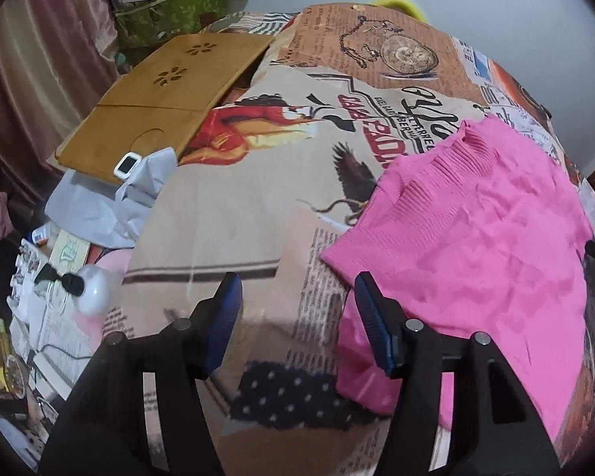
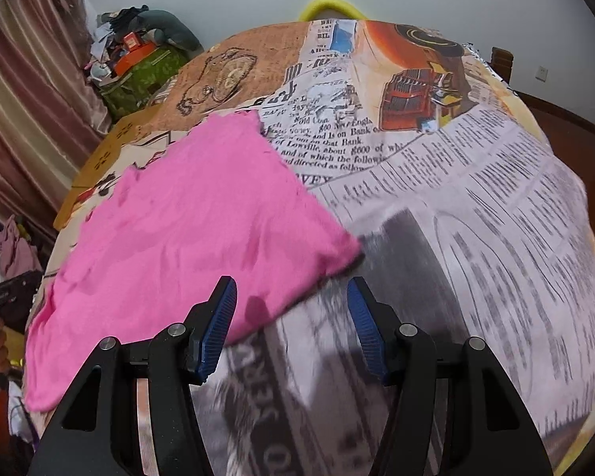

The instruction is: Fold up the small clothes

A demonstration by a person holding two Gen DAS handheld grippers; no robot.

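Item: pink knit top (image 1: 476, 238), lying flat on the newsprint-patterned bedspread (image 1: 238, 206), ribbed neck at the far end. Left gripper (image 1: 297, 289) is hovering at its left edge, jaws wide, empty. Right gripper (image 2: 291, 297) is hovering over its near right corner, jaws wide, empty. Handling: likely light, soft, stretchy; taking it by hem corners looks best.
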